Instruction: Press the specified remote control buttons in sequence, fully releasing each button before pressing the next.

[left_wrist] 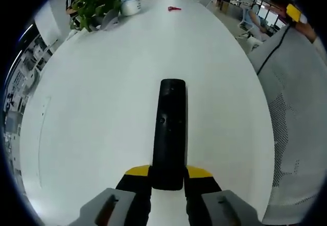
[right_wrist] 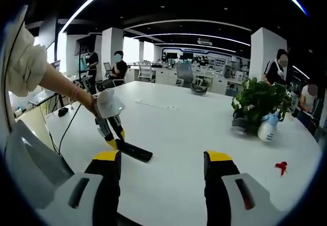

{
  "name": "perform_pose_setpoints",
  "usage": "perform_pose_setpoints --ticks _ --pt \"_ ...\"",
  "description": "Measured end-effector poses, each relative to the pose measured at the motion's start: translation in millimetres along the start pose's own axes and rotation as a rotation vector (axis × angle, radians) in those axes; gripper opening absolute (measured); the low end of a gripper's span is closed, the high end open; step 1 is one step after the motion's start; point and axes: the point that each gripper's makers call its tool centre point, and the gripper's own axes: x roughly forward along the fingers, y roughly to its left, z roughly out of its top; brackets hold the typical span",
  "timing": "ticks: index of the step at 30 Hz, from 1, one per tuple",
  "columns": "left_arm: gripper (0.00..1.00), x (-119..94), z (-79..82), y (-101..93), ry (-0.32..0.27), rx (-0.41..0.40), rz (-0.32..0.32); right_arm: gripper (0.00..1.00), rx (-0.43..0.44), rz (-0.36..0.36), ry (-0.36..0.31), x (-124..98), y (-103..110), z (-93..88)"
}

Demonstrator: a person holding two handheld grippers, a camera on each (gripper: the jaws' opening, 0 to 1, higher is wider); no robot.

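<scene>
Remote (left_wrist: 169,134): slim, glossy black bar, flat on smooth white worktop (left_wrist: 102,114).
Left tool (left_wrist: 167,181): yellow-tipped jaws pinching remote's near end.
Right tool (right_wrist: 162,166): jaws spread, holding nothing.

We see an open office around a broad white counter (right_wrist: 204,129) — dark ceiling crossed by curved light strips (right_wrist: 189,21), white square pillars (right_wrist: 264,50), desks and swivel chairs (right_wrist: 184,74) beyond, bright windows (right_wrist: 132,50) at the far wall — and a potted plant (right_wrist: 260,101) standing near the counter's edge.
</scene>
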Motion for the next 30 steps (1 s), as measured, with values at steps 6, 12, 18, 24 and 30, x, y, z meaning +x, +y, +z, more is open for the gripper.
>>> perform_pose_setpoints --ticks 6,12,18,24,30 --pt "0.24 -1 -0.9 -4.6 0.000 -0.009 0.004 0.67 -0.002 0.002 0.000 0 0 0.0" --pt "0.24 -2 -3.4 -13.0 0.004 0.002 0.000 0.67 -0.004 0.005 0.001 0 1 -0.1" --pt "0.24 -2 -4.8 -21.3 0.004 0.003 -0.005 0.67 -0.006 0.009 0.001 0 2 0.0" --pt "0.24 -3 -6.9 -33.7 0.000 0.007 -0.012 0.66 -0.012 0.014 0.001 0 4 0.2" --pt "0.24 -3 -7.9 -42.6 -0.005 0.009 -0.015 0.66 -0.017 0.018 0.003 0 5 -0.2"
